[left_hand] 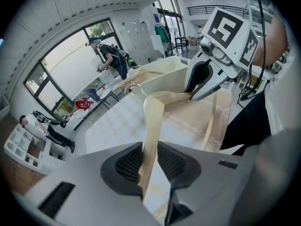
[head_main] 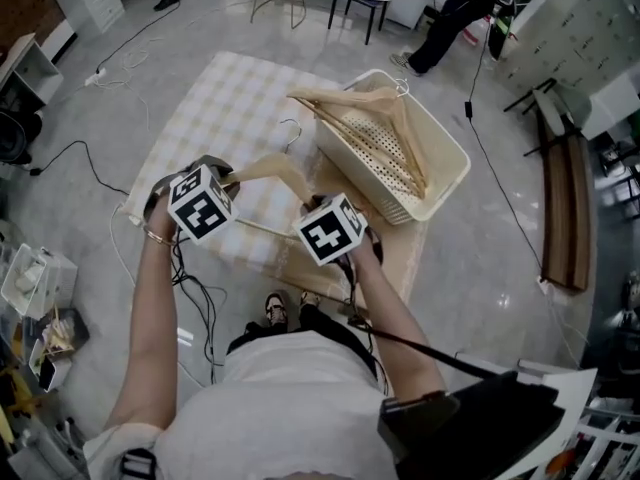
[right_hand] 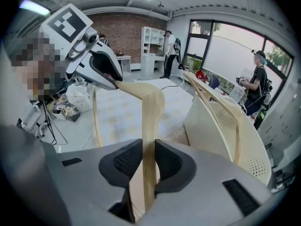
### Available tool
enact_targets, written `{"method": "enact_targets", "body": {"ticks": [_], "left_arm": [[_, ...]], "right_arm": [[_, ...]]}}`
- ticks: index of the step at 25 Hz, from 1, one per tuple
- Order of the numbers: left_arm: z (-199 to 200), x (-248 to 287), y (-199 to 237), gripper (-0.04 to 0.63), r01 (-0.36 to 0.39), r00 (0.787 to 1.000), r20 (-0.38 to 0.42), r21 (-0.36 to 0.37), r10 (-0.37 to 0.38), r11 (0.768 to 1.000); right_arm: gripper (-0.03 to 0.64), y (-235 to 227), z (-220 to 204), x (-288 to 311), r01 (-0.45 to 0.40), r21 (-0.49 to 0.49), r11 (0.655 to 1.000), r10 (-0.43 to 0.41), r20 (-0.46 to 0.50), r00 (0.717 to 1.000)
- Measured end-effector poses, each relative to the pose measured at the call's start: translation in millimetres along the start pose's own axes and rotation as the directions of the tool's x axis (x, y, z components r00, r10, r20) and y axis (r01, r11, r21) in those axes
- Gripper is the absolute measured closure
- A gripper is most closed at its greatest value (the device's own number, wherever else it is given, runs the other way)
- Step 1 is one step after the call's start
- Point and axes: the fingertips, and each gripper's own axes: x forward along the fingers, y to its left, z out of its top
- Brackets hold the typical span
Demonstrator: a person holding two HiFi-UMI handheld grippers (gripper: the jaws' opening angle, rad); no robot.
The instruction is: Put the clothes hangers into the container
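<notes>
Floor (head_main: 480, 268) grey and glossy, checked mat (head_main: 235, 98), container (head_main: 440, 183)

White T-shirt (head_main: 290, 398); wrist bangle (head_main: 155, 236); black-white marker cubes (head_main: 200, 203); black ribbed fingers (left_hand: 127, 166)

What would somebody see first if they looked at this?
Probably the wooden hanger in the middle, pinched by each arm in the left hand-held gripper and the right hand-held gripper, above a checked cloth. Next, the cream basket just beyond on the right, with more hangers lying across it.
</notes>
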Motion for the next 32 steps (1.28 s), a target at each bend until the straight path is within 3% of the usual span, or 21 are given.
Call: {"method": "enact_targets", "body": {"ticks": [7, 14, 23, 32], "left_arm": [[10, -42, 35, 0.491, -0.082, 0.996, 0.032, -0.006, 0.083, 0.997], [51, -59, 67, 0.491, -0.127, 0.989, 0.086, 0.029, 0.124, 0.991], [108, -53, 81, 0.491, -0.149, 0.979, 0.154, 0.09, 0.134, 0.985], [166, -40, 91, 0.491, -0.157, 0.974, 0.189, 0.144, 0.128, 0.977]], "right_arm": [[0.526, -6, 49, -23, 0.049, -0.051, 0.997, -0.044, 0.081, 0.996], [0.526, -40, 77, -46, 0.107, -0.023, 0.994, -0.103, 0.135, 0.985], [0.526, -90, 74, -69, 0.184, 0.035, 0.982, -0.187, 0.129, 0.974], [0.526, -140, 69, -80, 0.208, 0.088, 0.974, -0.218, 0.136, 0.966]]}}
